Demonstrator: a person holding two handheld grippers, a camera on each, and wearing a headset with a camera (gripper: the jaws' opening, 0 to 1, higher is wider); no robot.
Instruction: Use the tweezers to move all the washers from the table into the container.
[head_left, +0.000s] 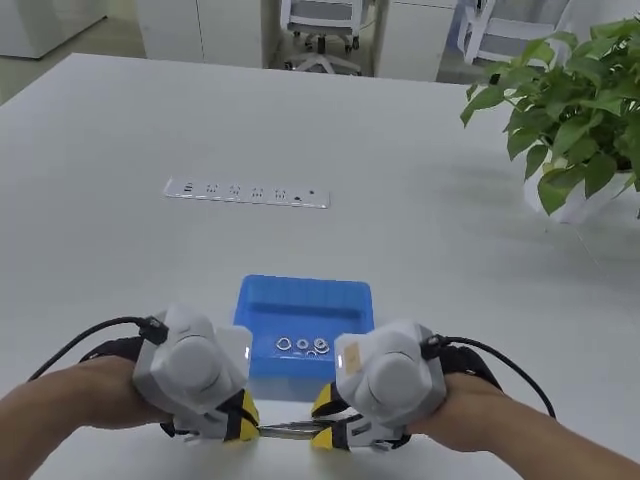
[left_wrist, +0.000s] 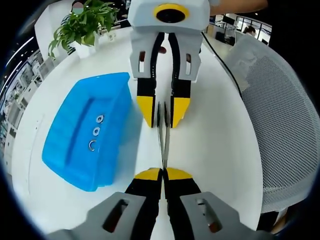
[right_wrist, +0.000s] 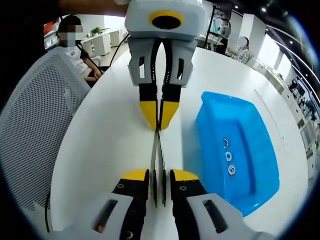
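On the left of the head view, the left gripper (head_left: 243, 425) sits low over the white tabletop (head_left: 150, 120), held in a hand with a black cable trailing off behind it. Its yellow-tipped jaws are pressed together on the narrow end of the tweezers (head_left: 290, 428). The tweezers lie level just above the tabletop and span the gap to the right gripper (head_left: 325, 415). In the right gripper view the two thin arms of the tweezers stand slightly apart between that gripper's jaws, which are closed in on them from both sides. The two grippers face each other tip to tip. Just beyond them stands the blue container (head_left: 300, 295), a shallow rectangular tray. Several small metal washers (head_left: 302, 345) lie in a loose row on its floor, near its front wall. Further back on the tabletop lies a white power strip (head_left: 245, 192), and a leafy green plant (head_left: 575, 110) in a white pot stands at the far right
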